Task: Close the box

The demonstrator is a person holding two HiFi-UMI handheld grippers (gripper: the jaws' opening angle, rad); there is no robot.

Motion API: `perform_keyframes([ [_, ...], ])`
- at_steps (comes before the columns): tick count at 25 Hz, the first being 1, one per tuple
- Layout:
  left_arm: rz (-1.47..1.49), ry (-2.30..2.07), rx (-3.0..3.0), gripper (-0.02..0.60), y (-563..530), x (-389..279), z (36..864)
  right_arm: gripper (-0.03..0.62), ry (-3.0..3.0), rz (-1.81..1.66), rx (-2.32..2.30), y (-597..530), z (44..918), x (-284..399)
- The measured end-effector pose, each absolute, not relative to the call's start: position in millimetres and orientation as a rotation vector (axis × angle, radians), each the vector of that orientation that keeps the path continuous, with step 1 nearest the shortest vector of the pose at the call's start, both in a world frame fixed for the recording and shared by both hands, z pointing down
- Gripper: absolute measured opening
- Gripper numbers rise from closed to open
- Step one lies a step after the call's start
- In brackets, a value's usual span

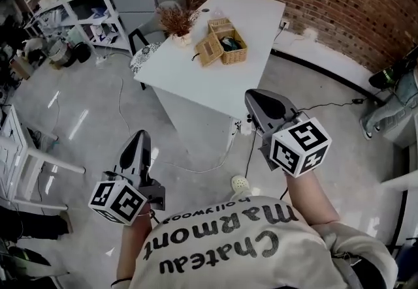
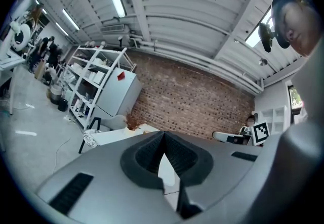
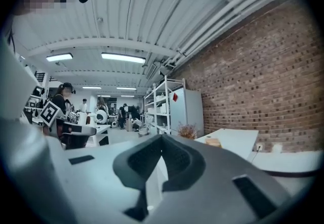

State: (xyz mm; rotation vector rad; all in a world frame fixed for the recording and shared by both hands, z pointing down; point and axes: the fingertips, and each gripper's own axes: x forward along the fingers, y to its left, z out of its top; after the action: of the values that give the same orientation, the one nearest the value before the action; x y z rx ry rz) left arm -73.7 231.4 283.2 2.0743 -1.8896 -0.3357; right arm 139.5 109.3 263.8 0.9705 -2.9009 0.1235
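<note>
Box (image 1: 225, 43): wicker, on the white table (image 1: 196, 79), upper centre of the head view. Its lid is swung open to the left. The contents are dark and too small to identify. A dried plant (image 1: 176, 20) stands near it, to the upper left.

Left gripper (image 1: 139, 135): lower left of the frame, held out level and pointing up-frame toward the table, well apart from it. Its own view shows the jaws together at the tips, with nothing between them.

Right gripper (image 1: 252, 100): right of centre, also pointing toward the table. Its jaws are likewise together and empty.

Both hands are mostly hidden under the marker cubes.

In the left gripper view the box is hidden behind the jaws. In the right gripper view it shows as a small tan shape on the table, and the lid cannot be made out.
</note>
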Motion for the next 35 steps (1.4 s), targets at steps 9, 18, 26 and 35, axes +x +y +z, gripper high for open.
perform_keyframes([
  [9,-0.397,-2.003,1.989,0.000,154.8,-78.3,279.2,0.003,-2.934,0.101,0.797,15.5,261.6,118.8],
  [18,-0.460,-2.113,1.906,0.000,77.5,-61.0,281.1,0.003,-2.953,0.130,0.671,-78.3,270.5,125.7],
  [26,-0.417,-2.126,1.794,0.000,54.1,-54.4,324.1,0.003,-2.868,0.242,0.636,-123.9,333.4,132.6],
  [35,-0.398,-2.128,1.697,0.000,43.6,-80.8,352.3,0.003,-2.771,0.396,0.593,-151.1,395.1,109.2],
])
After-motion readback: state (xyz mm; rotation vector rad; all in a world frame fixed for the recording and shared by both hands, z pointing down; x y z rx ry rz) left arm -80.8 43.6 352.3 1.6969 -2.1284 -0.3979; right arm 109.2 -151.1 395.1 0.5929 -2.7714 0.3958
